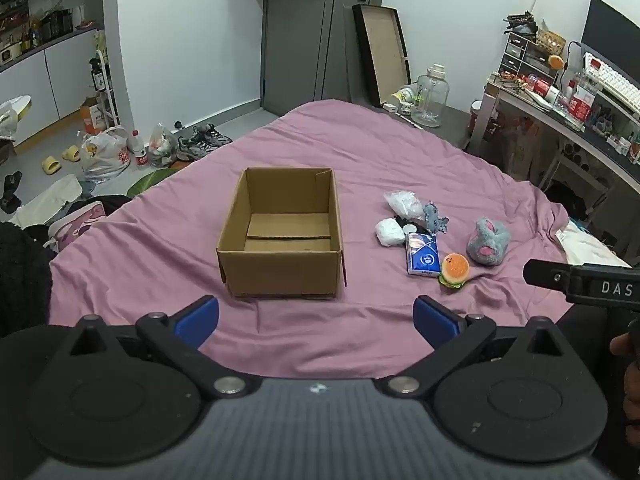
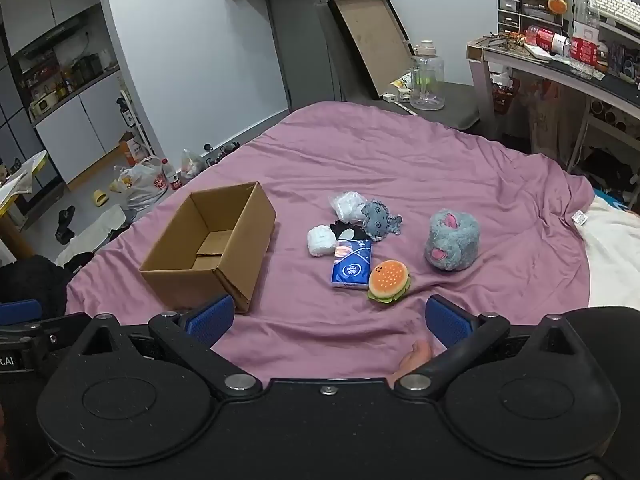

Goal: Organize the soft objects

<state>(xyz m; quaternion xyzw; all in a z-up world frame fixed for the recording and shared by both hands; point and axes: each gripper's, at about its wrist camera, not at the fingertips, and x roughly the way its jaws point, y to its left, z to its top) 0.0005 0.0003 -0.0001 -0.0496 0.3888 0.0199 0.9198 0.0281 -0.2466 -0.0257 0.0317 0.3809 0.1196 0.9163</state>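
An open empty cardboard box (image 1: 282,236) (image 2: 208,248) stands on the pink bedsheet (image 1: 320,148). To its right lie several soft things: a burger plush (image 1: 454,270) (image 2: 389,281), a blue tissue pack (image 1: 422,254) (image 2: 351,264), a grey furry plush (image 1: 489,240) (image 2: 452,240), a small grey cat plush (image 2: 378,220), a white rolled cloth (image 2: 321,241) and a bagged white item (image 2: 347,205). My left gripper (image 1: 316,320) is open and empty, short of the box. My right gripper (image 2: 330,320) is open and empty, short of the burger plush.
The bed's far edge meets a floor with bags, shoes and bottles (image 1: 120,152). A large clear jug (image 1: 432,96) and a leaning board (image 1: 382,52) stand behind the bed. A cluttered desk (image 1: 560,92) is at the right. A white cloth (image 2: 616,240) lies at the bed's right edge.
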